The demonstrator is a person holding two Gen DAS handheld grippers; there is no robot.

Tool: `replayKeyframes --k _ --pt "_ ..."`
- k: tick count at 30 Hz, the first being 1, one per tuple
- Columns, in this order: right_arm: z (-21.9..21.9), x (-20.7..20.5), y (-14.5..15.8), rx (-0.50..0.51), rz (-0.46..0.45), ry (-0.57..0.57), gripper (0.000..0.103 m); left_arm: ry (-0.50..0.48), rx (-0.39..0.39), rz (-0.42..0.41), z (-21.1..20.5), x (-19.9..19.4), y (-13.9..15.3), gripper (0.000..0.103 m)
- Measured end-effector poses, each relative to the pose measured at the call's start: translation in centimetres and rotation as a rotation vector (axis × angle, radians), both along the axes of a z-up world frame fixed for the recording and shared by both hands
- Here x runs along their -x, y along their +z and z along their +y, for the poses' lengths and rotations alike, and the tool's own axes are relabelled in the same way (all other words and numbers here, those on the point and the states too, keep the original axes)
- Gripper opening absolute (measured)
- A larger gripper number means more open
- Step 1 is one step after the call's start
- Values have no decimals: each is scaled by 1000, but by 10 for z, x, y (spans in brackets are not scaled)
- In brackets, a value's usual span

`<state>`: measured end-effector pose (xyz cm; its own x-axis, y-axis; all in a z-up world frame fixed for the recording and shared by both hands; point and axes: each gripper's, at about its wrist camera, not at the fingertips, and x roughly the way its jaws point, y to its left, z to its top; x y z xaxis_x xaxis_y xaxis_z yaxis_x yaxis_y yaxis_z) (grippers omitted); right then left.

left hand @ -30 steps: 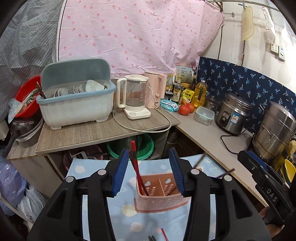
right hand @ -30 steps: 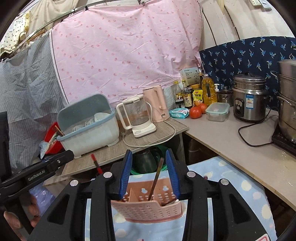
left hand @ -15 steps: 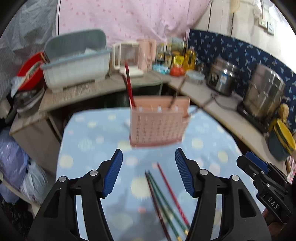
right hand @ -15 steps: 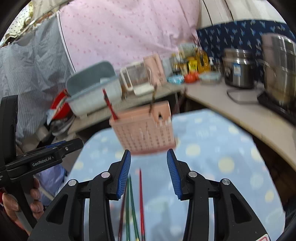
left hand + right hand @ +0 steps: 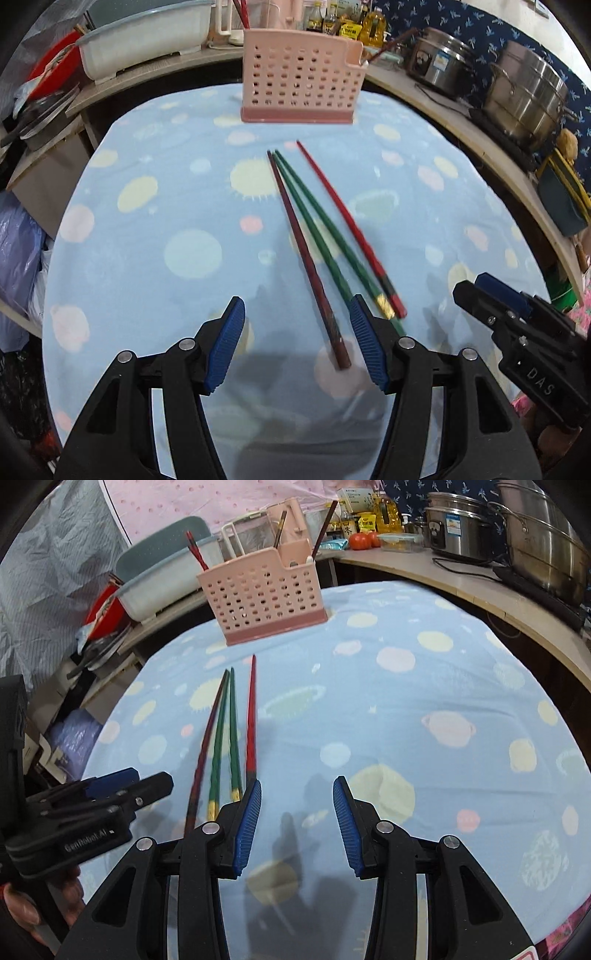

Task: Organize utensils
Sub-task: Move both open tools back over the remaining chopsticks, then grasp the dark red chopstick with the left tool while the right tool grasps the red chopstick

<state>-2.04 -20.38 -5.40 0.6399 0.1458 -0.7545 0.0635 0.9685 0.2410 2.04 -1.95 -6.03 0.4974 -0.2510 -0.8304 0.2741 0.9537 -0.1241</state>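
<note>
Both claws wide, empty: left claw (image 5: 295, 343) hovers over near end of dark-red chopstick (image 5: 306, 258); right claw (image 5: 297, 825) just right of red chopstick (image 5: 252, 716). Two green chopsticks (image 5: 314, 225) lie between, pink holder (image 5: 301, 77) at far end. Sticks look thin, stiff, light, prob. slick; pinch near thick ends.

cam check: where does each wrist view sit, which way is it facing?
Left wrist: on the left tongs, aimed down-forward over four chopsticks toward the pink holder; own open tongs show, right tongs at the edge.
Right wrist: on the right tongs, same heading; own tongs, left tongs, a hand.
Shared: chopsticks, holder, spotted cloth.
</note>
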Motion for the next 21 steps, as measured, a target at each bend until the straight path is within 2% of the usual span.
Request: replayKeyframes --k 9,13,21 --pt "-1 7 -6 -2 10 3 40 -15 -39 27 -12 1 -22 54" --pt "-1 6 -7 -5 17 3 40 -15 -60 12 -13 2 -23 52" --pt "10 -2 -13 9 28 35 39 7 -50 9 -1 -3 -23 34"
